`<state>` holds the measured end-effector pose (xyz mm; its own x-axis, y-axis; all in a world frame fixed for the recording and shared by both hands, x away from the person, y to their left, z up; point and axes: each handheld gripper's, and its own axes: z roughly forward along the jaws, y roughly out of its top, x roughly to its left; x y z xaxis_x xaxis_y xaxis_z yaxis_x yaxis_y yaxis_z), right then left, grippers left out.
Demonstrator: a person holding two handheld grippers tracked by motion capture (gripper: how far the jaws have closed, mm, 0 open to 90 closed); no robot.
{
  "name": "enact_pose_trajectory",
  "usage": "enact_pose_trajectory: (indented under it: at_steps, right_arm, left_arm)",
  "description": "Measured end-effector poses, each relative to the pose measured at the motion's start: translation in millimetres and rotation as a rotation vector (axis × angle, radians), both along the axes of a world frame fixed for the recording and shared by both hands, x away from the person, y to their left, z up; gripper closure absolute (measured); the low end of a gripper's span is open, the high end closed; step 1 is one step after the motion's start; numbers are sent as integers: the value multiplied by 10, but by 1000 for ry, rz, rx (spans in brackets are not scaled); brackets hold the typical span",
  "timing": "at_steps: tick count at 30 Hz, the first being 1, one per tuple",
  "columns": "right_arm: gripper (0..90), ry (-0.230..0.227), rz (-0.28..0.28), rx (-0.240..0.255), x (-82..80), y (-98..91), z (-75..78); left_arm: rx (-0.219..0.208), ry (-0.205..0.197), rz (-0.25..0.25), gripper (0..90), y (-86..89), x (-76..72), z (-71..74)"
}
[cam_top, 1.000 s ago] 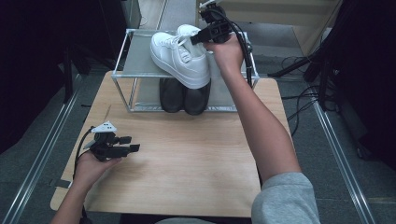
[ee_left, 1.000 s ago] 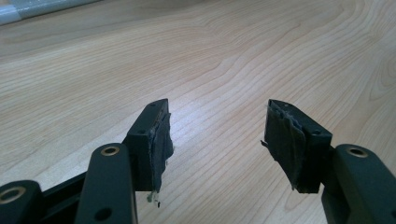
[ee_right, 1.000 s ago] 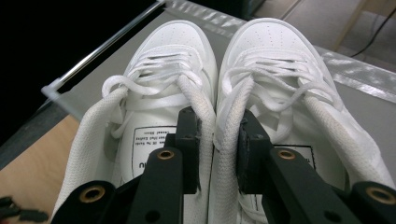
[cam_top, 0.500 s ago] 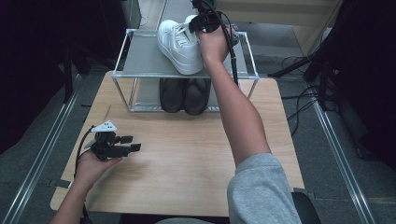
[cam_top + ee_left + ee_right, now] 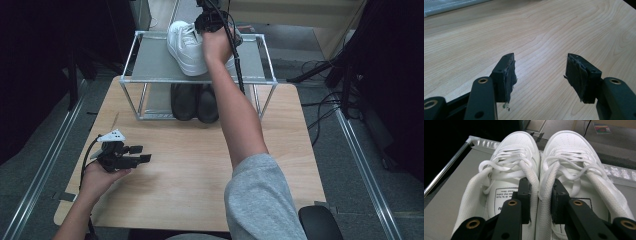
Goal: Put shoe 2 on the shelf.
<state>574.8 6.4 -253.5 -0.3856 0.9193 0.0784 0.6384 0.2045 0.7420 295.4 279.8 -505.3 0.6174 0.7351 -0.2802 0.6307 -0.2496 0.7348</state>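
Counts on and around the table

Two white sneakers (image 5: 514,165) sit side by side at the top centre of the high view, two black shoes (image 5: 195,102) just below them, one metal rack (image 5: 150,65) around both pairs, one wooden table (image 5: 190,170) underneath, and two grippers, left (image 5: 142,154) and right (image 5: 540,192).

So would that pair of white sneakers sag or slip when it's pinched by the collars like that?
Probably sags a little: the white sneakers are pinched only by their soft inner collars between the right gripper jaws. The textured fabric likely resists slipping. They look light, and should slide easily on the smooth grey shelf.
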Motion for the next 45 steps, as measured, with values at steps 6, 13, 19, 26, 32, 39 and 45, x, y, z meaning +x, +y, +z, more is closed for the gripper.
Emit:
enact_pose_trajectory:
  at_steps: [6, 13, 19, 26, 32, 39, 45]
  right_arm:
    - [738, 15, 1, -20, -33, 78, 21]
    - [729, 43, 10, -1, -82, 141, 1]
    - [725, 66, 11, 20, -96, 149, -36]
    - [719, 76, 19, 35, -107, 161, -45]
    - [689, 64, 18, 46, -120, 78, -99]
    - [606, 42, 47, 34, -137, 75, -125]
    - [564, 31, 73, 49, -186, 11, -80]
  left_arm:
    - [3, -5, -4, 410, -16, -2, 6]
    - [5, -4, -5, 410, -24, 2, 7]
    - [6, -4, -7, 410, -32, 9, 1]
    - [7, 0, -12, 410, -45, 16, 2]
    - [16, 0, -17, 410, -52, 20, -4]
    - [18, -2, -16, 410, -61, 24, -11]
    - [18, 1, -15, 410, -68, 25, -15]
